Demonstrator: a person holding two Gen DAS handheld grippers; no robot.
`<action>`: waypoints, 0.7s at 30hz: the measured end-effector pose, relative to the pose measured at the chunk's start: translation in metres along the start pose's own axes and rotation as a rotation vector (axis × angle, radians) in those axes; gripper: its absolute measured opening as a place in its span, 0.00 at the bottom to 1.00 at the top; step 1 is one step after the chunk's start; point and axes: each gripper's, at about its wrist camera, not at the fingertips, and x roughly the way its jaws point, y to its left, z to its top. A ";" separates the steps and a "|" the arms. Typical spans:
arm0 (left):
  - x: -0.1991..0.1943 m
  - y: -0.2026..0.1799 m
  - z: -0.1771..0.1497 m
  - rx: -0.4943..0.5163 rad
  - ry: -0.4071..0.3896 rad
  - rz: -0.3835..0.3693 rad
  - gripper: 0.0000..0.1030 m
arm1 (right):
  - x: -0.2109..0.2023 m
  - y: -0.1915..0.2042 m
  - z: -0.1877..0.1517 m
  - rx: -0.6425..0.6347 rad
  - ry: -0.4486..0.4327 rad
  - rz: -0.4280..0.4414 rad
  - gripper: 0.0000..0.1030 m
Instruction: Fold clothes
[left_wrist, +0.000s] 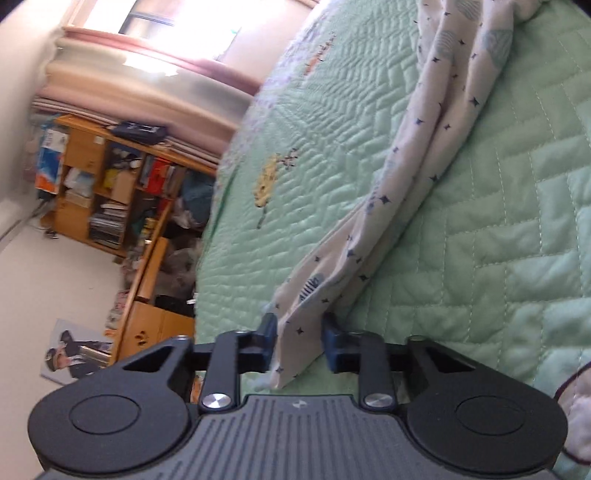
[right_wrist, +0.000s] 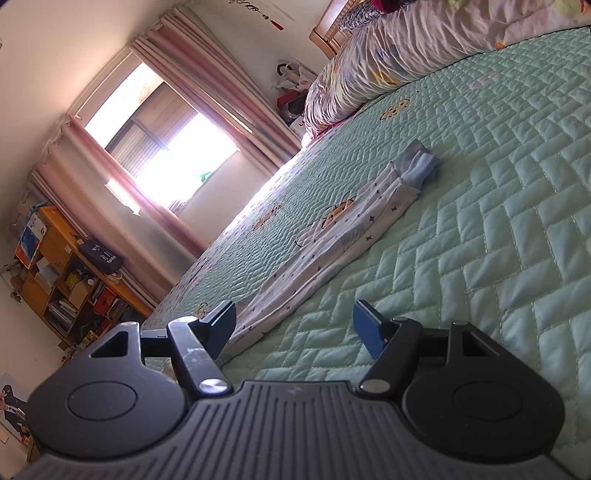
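A white garment (left_wrist: 417, 147) with small dark stars and pale blue prints runs in long folds across the green quilted bedspread (left_wrist: 498, 240). My left gripper (left_wrist: 299, 332) is shut on its near end, with the cloth standing up between the blue pads. In the right wrist view the garment (right_wrist: 332, 240) lies stretched out flat on the bedspread (right_wrist: 480, 221), its light blue cuff (right_wrist: 417, 166) at the far end. My right gripper (right_wrist: 295, 328) hovers low over the quilt, open and holding nothing. The garment's near end lies just beside its left finger (right_wrist: 221, 325).
A bunched floral duvet (right_wrist: 406, 48) lies along the far side of the bed. Beyond the bed's edge stand a cluttered wooden shelf (left_wrist: 103, 184) and a bright window (right_wrist: 159, 136) with pink curtains. A poster (left_wrist: 74, 354) lies on the floor.
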 end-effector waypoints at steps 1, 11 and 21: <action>-0.001 0.008 0.001 -0.032 0.017 -0.028 0.02 | 0.000 0.000 0.000 -0.002 0.000 -0.002 0.69; 0.025 0.141 0.046 -0.384 -0.033 -0.048 0.08 | -0.001 0.003 -0.002 -0.004 -0.002 -0.008 0.69; 0.065 0.134 0.047 -0.421 0.118 0.061 0.82 | 0.000 0.003 -0.002 -0.003 -0.004 -0.008 0.69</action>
